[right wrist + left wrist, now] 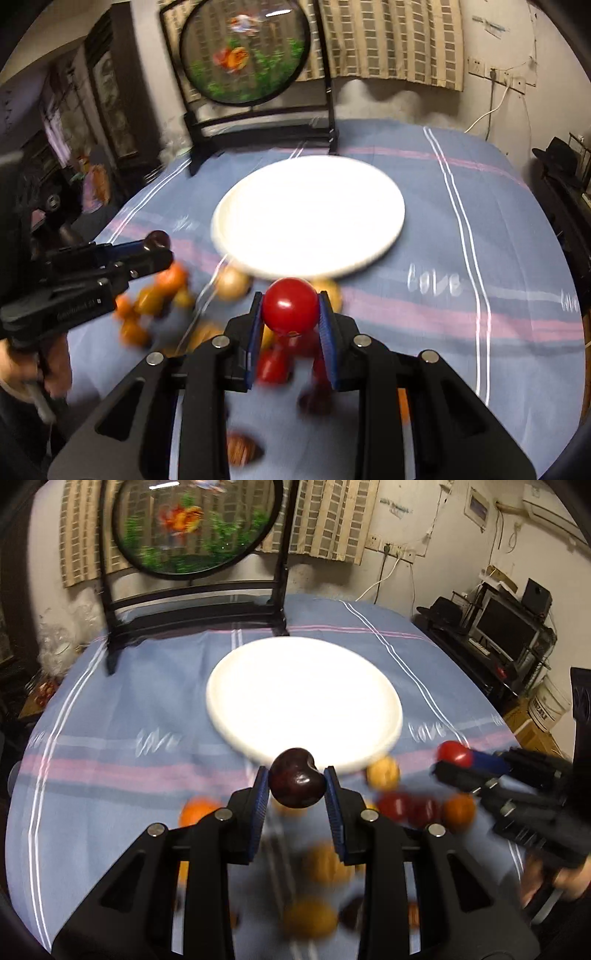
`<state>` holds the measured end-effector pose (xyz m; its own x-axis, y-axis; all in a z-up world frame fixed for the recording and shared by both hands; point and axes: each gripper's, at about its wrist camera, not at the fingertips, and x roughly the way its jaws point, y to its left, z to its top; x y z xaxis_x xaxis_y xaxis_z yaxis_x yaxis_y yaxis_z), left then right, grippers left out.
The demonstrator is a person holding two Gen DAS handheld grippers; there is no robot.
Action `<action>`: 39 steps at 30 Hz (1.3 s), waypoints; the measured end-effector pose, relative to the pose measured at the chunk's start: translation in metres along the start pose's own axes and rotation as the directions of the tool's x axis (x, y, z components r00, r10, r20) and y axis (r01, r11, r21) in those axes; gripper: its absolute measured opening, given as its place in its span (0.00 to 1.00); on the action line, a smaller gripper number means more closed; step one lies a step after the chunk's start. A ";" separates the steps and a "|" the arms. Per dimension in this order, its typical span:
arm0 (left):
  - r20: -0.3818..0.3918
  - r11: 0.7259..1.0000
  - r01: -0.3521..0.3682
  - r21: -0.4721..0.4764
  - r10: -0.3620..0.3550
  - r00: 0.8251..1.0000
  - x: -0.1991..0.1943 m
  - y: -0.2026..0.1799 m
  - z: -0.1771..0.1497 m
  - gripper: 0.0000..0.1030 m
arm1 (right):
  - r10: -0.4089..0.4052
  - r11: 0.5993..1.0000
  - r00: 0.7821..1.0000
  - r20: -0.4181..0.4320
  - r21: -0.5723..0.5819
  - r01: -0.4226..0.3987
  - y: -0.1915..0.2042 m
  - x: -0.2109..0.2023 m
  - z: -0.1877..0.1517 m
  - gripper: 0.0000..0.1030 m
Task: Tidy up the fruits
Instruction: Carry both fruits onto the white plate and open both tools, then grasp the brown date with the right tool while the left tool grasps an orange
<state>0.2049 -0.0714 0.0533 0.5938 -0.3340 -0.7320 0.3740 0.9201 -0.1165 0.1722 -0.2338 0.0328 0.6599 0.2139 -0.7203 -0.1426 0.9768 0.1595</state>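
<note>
Presently, both grippers carry fruit above the blue striped tablecloth (110, 709): the left gripper (297, 784) has its blue pads pressed on a dark cherry (296, 778), and the right gripper (290, 312) is clamped on a red round fruit (290, 304) — each piece lifted clear of the cloth, just short of the near rim of the white plate (236, 686). Nothing lies on the plate as far as its glare allows one to tell, so the sorting appears to be at its start; a loose scatter of orange, yellow and red fruits (424, 806) sits on the cloth at the near side, under and between the two tools, and is left to move. Open room is ample over the plate and on the cloth to either side of it. Constraints — the dark stand of the round fish screen (192, 613) rises just beyond the plate's far rim, the cloth falls away at the table's right edge, and the two grippers work near each other, so crossing paths is the likeliest interference.
</note>
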 end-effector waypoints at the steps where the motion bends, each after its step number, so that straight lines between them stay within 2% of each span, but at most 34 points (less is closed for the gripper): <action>1: -0.011 1.000 -0.022 0.004 0.022 1.000 0.013 -0.001 0.010 0.30 | -0.011 1.000 1.000 -0.008 0.003 0.011 -0.003 0.009 0.006 0.28; 2: -0.028 0.999 -0.046 0.004 0.046 0.999 0.029 -0.002 0.019 0.30 | -0.024 1.000 1.000 -0.020 0.017 0.025 -0.006 0.025 0.014 0.28; 7: -0.075 0.997 -0.069 -0.030 0.066 0.995 0.088 0.002 0.053 0.30 | -0.062 0.997 0.996 -0.062 0.052 0.065 -0.026 0.084 0.049 0.28; 10: -0.084 0.995 -0.093 -0.039 0.090 0.992 0.112 0.005 0.070 0.30 | -0.050 0.992 0.994 -0.097 0.113 0.061 -0.038 0.108 0.069 0.28; 13: -0.104 0.990 -0.107 -0.090 0.097 0.990 0.134 0.017 0.088 0.31 | -0.017 0.980 0.990 -0.140 0.195 0.044 -0.051 0.131 0.082 0.29; 14: -0.109 0.989 -0.106 -0.106 0.095 0.990 0.139 0.020 0.091 0.34 | 0.001 0.974 0.988 -0.157 0.223 0.035 -0.054 0.135 0.082 0.30; 15: -0.111 0.985 -0.121 -0.125 0.107 0.988 0.142 0.025 0.093 0.53 | 0.003 0.967 0.983 -0.183 0.251 0.043 -0.059 0.140 0.084 0.30; 16: -0.104 0.981 -0.142 -0.130 0.129 0.986 0.142 0.028 0.091 0.65 | -0.016 0.959 0.981 -0.196 0.273 0.071 -0.064 0.140 0.084 0.30; 17: -0.089 0.981 -0.147 -0.130 0.136 0.987 0.140 0.030 0.090 0.66 | -0.011 0.957 0.984 -0.179 0.284 0.063 -0.066 0.136 0.083 0.32; 18: -0.076 0.983 -0.132 -0.127 0.123 0.989 0.135 0.031 0.088 0.66 | 0.004 0.955 0.990 -0.143 0.293 0.038 -0.067 0.128 0.082 0.37; 19: -0.067 0.987 -0.108 -0.120 0.100 0.993 0.128 0.033 0.086 0.66 | 0.008 0.955 0.993 -0.121 0.294 0.028 -0.066 0.121 0.078 0.46; 20: -0.061 0.988 -0.100 -0.119 0.094 0.994 0.122 0.034 0.083 0.67 | 0.000 0.952 0.997 -0.082 0.304 0.025 -0.067 0.107 0.074 0.65; 21: -0.055 0.988 -0.099 -0.121 0.093 0.994 0.115 0.037 0.080 0.72 | 0.002 0.948 0.999 -0.042 0.317 0.011 -0.067 0.095 0.068 0.67; 24: -0.027 0.992 -0.058 -0.108 0.056 0.998 0.083 0.042 0.062 0.80 | 0.065 0.939 0.997 0.031 0.335 -0.071 -0.063 0.057 0.044 0.67; 25: -0.012 0.994 -0.051 -0.094 0.050 0.999 0.071 0.042 0.054 0.85 | 0.081 0.939 0.996 0.041 0.331 -0.090 -0.061 0.048 0.038 0.67; 27: 0.014 0.997 -0.061 -0.051 0.062 0.998 0.045 0.041 0.032 0.90 | 0.103 0.951 0.993 0.058 0.288 -0.116 -0.051 0.027 0.022 0.67; 30: 0.043 0.998 -0.056 -0.028 0.057 0.997 0.016 0.043 0.004 0.91 | 0.105 0.978 0.993 0.056 0.174 -0.114 -0.032 0.000 0.000 0.67; 35: 0.042 0.998 -0.057 -0.008 0.058 0.997 -0.023 0.052 -0.046 0.94 | 0.177 0.983 0.984 -0.034 -0.039 -0.178 0.002 -0.032 -0.053 0.67; 39: 0.019 0.995 -0.096 -0.013 0.096 0.995 -0.039 0.062 -0.084 0.95 | 0.152 0.973 0.981 -0.118 -0.158 -0.170 0.024 -0.040 -0.094 0.67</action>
<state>0.1447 0.0158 0.0186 0.6406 -0.2483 -0.7266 0.3060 0.9504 -0.0550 0.0726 -0.2187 0.0019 0.5386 0.3590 -0.7622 -0.3672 0.9143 0.1711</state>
